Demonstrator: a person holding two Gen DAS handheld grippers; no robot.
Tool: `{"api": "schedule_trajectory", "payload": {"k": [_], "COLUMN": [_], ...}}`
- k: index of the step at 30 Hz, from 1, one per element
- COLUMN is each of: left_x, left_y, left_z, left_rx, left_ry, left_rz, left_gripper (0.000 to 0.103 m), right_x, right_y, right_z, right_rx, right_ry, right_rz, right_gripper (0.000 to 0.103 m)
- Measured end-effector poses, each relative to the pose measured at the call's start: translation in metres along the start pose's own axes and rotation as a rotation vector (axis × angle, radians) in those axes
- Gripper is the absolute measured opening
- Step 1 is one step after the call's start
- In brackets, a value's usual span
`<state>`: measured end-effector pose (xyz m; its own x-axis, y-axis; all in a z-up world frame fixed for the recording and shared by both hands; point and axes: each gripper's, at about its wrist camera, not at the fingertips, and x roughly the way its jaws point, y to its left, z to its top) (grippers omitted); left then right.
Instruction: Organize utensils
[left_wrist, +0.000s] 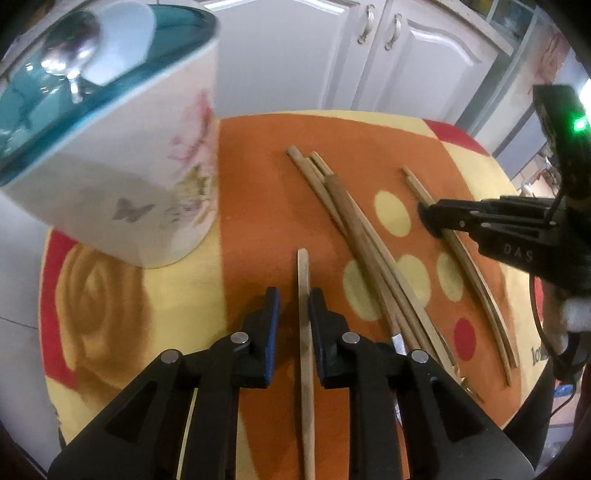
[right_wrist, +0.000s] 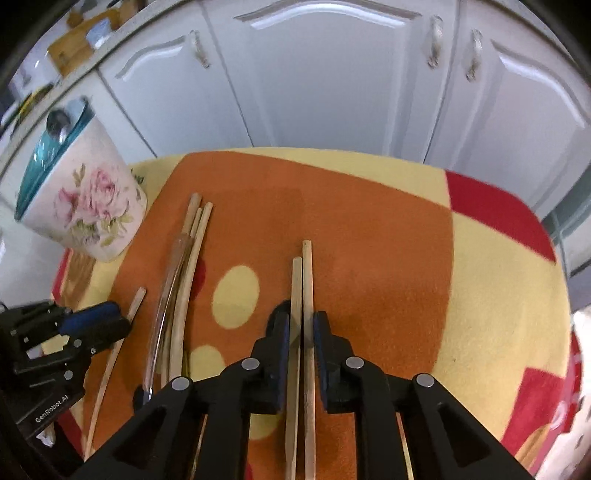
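Between left hand-held gripper (left_wrist: 293, 299) pads: single chopstick (left_wrist: 305, 332), flat on table cloth (left_wrist: 251, 184), pads apart, not clamped. Right hand-held gripper (right_wrist: 302, 325) closed on chopstick pair (right_wrist: 303, 288). Loose bundle (left_wrist: 354, 236) between them. Floral holder (left_wrist: 122, 147) upright, spoon (left_wrist: 72, 44) inside.

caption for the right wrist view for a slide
Right claw straddles a pair of chopsticks on the patterned cloth, floral holder at far left.
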<state>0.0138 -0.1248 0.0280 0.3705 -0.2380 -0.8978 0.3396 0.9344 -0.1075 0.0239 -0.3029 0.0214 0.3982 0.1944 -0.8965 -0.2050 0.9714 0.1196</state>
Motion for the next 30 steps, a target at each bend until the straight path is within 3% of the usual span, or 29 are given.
{"api": "schedule_trajectory", "payload": {"k": [8,13,17,25,30], "left_x": [0.004,0.008,0.007,0.007,0.007], "left_y": [0.005,0.002,0.003,0.003,0.001], "left_z": [0.005,0.012,0.010,0.010,0.010], "left_rx": [0.003,0.003,-0.002,0.001,-0.003], "left_ry": [0.000,-0.003,-0.005,-0.009,-0.010], "left_rz": [-0.010,-0.004,-0.011,-0.010,-0.007], "left_gripper": [0.015,0.015,0.015,0.015,0.015], "right_x": [-0.013,-0.013,-0.014,-0.008,-0.005], "right_y": [-0.018,-0.040,-0.043,-0.024,-0.024], "right_z": [-0.007,-0.010,-0.012,-0.005,0.001], "right_rx": [0.076,0.190,0.183,0.135,0.105], "right_ry": [-0.015,-0.008,-0.012,-0.009,-0.008], "right_rz": [0.102,0.138,0.089,0.099,0.057], "right_gripper": [0.011,0.014,0.014,0.014,0.014]}}
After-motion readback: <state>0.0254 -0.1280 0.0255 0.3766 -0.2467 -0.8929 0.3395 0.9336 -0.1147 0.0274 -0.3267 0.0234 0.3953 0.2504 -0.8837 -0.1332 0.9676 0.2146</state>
